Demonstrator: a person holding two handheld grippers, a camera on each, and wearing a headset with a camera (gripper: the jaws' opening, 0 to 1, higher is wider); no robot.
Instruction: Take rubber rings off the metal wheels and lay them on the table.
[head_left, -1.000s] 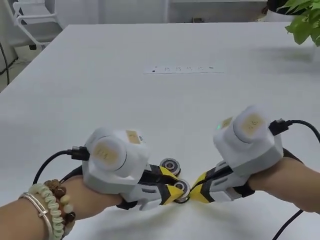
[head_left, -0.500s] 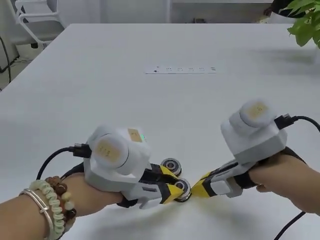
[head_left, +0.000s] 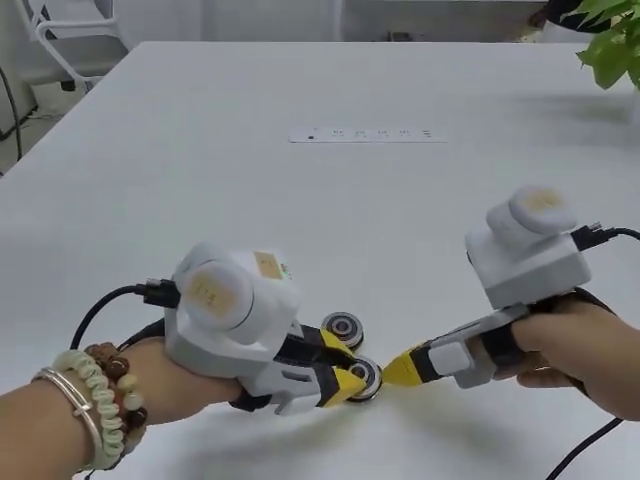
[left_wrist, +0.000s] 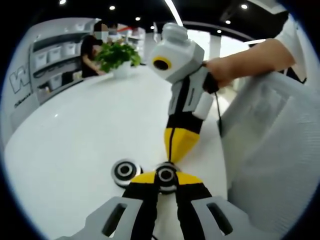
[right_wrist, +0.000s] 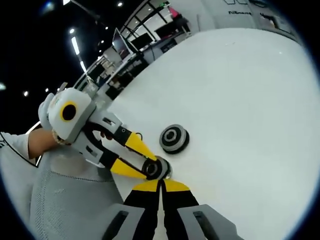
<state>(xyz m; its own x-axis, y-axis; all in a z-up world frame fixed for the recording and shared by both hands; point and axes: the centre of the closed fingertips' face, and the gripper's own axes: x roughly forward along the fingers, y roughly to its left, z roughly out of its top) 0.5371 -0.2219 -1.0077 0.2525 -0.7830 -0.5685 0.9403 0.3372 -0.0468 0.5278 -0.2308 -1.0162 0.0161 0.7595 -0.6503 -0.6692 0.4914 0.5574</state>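
L hand-held gripper (head_left: 354, 368) clamps wheel (head_left: 366, 378); R hand-held gripper (head_left: 394, 373) closed beside it.

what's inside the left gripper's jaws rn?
A small metal wheel with a black rubber ring, clamped in the left gripper. The right gripper, shut, meets its rim. The wheel's sides are covered by the yellow tips, so whether the ring is lifted cannot be seen.

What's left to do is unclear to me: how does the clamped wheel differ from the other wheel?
The clamped wheel is held by the left hand-held gripper; the free wheel lies untouched on the table. The shut right hand-held gripper touches the clamped wheel, not the free wheel. Both show dark outer rings.
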